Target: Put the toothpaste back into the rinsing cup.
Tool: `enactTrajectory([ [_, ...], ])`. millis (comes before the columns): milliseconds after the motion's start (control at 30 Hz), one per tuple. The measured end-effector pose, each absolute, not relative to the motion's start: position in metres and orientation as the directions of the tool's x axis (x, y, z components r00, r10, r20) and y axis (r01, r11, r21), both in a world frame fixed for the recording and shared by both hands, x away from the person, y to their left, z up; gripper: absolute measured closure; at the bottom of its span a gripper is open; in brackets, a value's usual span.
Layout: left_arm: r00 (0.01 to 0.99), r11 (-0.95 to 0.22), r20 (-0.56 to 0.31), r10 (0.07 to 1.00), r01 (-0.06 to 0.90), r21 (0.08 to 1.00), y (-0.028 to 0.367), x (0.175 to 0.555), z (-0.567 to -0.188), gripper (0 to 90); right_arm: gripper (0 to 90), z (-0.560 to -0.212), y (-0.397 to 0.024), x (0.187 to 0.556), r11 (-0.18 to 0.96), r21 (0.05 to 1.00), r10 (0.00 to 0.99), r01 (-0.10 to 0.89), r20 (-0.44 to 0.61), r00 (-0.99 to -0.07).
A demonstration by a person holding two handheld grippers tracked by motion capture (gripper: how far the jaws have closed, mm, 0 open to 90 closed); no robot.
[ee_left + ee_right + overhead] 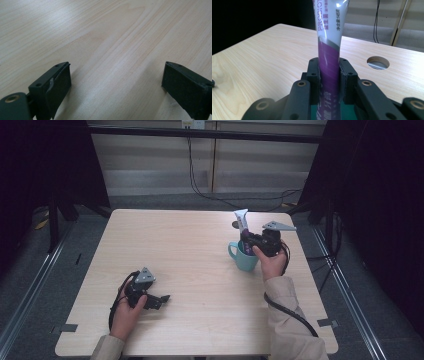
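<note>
— What did the tube (pixel 329 50) look like?
— White at the flat crimped end, purple lower down, with printed lettering. It stood upright, crimped end up, its lower end down inside the cup (pixel 243 257).
— And the cup?
— A teal mug, upright on the table's (pixel 190 270) right half, handle pointing left. The tube was pinched at its purple part.

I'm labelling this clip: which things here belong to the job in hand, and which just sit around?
In the job:
- toothpaste tube, upright, clamped in the right tool
- teal mug under it

Just around:
- left tool, open, resting on the table
- round hole in the tabletop
- floor cables
</note>
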State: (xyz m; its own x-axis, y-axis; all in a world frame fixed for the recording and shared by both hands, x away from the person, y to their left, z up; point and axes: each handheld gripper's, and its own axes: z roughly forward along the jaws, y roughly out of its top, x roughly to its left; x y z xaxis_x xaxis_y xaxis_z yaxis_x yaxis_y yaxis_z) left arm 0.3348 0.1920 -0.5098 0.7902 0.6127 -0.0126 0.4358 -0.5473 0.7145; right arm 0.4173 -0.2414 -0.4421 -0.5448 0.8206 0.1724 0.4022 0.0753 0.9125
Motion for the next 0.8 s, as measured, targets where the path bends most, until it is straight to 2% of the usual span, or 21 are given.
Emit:
enactTrajectory([
  [500, 0.791, -0.547, -0.014, 0.612, 0.435, 0.716, 0.1919, 0.3348, -0.5099, 8.3, 73.9, -0.4434, -0.2410, 0.4137, 0.123, 0.901, 0.819, 0.417, 0.145, -0.555],
  [800, 0.790, -0.547, -0.013, 0.613, 0.436, 0.715, 0.1920, 0.3347, -0.5099, 8.3, 73.0, -0.4442, -0.2419, 0.4119, 0.114, 0.898, 0.821, 0.424, 0.155, -0.550],
])
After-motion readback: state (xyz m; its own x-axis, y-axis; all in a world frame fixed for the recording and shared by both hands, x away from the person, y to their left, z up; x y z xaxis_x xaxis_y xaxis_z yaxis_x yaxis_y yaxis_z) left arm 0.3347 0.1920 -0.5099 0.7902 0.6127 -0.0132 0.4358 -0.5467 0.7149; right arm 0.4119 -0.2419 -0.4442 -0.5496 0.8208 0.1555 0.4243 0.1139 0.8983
